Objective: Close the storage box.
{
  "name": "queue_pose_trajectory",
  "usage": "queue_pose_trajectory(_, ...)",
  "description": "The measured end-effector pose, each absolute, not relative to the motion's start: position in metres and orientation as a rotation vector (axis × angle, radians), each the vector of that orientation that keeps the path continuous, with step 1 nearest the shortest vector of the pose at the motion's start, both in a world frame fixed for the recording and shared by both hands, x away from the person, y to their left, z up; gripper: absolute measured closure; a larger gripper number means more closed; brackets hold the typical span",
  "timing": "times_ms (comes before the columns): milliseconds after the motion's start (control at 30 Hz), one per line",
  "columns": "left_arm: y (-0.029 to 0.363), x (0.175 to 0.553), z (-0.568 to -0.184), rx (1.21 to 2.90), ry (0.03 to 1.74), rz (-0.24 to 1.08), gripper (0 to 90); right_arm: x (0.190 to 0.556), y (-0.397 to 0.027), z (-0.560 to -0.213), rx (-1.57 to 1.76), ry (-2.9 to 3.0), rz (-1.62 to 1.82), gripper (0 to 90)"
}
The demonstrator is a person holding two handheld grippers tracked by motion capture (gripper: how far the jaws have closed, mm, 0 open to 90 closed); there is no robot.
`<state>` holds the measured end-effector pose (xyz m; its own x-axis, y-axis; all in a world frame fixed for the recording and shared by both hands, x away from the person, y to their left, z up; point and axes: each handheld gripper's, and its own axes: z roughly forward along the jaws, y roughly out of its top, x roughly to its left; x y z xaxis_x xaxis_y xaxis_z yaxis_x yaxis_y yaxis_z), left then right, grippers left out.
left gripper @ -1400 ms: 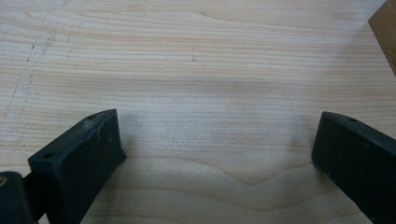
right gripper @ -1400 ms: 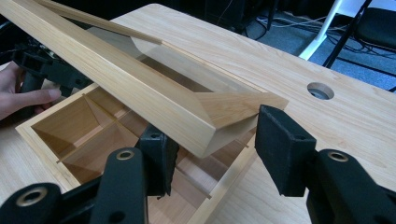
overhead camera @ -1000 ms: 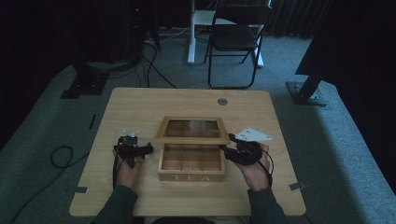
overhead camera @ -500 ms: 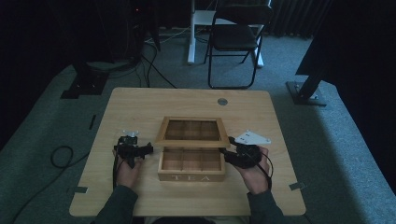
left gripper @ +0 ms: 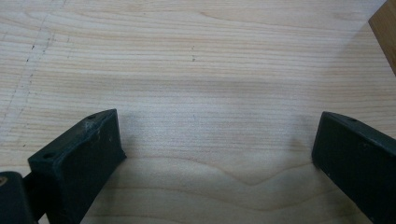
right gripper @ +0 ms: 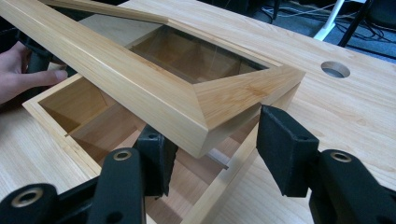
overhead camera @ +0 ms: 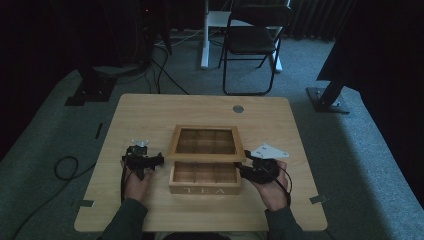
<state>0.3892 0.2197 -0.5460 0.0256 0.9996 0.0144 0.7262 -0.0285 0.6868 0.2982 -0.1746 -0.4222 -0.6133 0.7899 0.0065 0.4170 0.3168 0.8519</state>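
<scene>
Lab or studio space, dimly lit: light wooden desk (overhead camera: 150, 115) sitting on grey carpet (overhead camera: 45, 150), black folding chair (overhead camera: 252, 42) standing behind, cables (overhead camera: 165, 67) trailing across floor, black stand bases (overhead camera: 327, 97) flanking, dark curtains (overhead camera: 310, 17) hanging at back.

We see a light wooden desk (overhead camera: 150, 115) in the middle of the frame, with a round cable hole (overhead camera: 238, 108) near its far edge, right of centre. Beyond it, at the top of the frame, stands a dark folding chair (overhead camera: 252, 42) on grey carpet (overhead camera: 45, 145). Black cables (overhead camera: 65, 167) loop on the floor at lower left, and a dark stand foot (overhead camera: 327, 97) sits at right.
</scene>
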Motion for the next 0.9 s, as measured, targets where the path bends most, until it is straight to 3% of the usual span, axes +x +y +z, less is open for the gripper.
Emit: queue_pose_trajectory(900, 0.220, 0.389, -0.546, 1.805, 1.751, 0.713, 1.7, 0.292, -0.174, -0.436, 1.090, 2.186, 1.219, 46.9)
